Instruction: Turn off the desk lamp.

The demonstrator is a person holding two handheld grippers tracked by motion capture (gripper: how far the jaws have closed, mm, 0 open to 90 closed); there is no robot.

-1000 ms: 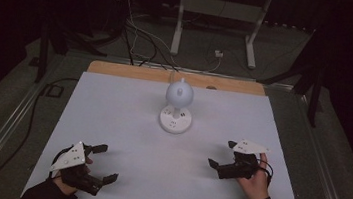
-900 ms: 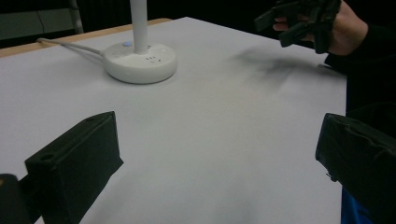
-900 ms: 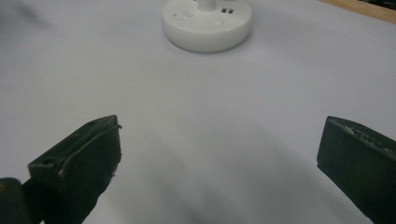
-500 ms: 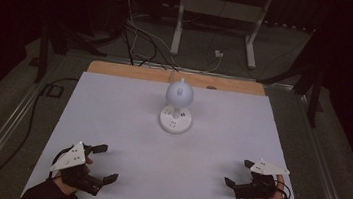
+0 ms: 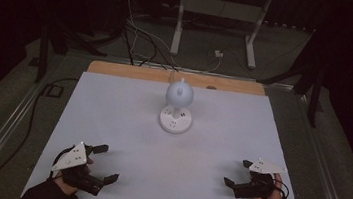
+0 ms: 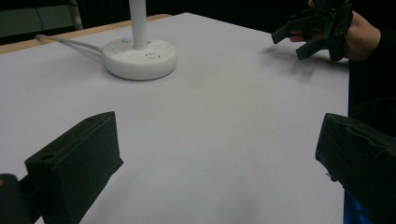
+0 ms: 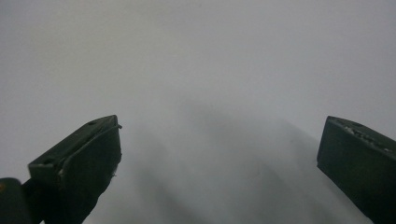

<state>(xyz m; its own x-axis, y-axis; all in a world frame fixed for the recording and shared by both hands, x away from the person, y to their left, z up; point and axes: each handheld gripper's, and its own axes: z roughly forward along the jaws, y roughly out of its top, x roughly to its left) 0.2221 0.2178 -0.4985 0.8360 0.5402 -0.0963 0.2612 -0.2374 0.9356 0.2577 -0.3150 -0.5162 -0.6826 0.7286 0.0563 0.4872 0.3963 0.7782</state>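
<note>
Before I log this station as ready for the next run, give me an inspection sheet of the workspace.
Surface: white table top, wooden strip at its far edge.
Job's things: white desk lamp on a round base, standing at centre-far.
Clutter: nothing seen.
Grippers: left tool near corner, jaws open, holding nothing; right tool near the opposite corner, jaws open, holding nothing.
Cables: lamp cord runs toward the far edge; loose wires on the floor behind.
Surroundings: dark room, white metal stand behind the table.

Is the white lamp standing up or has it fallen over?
Standing up. The white lamp sits flat on its round base on the table, its stem rising straight to the round head, as seen in the high view.
</note>
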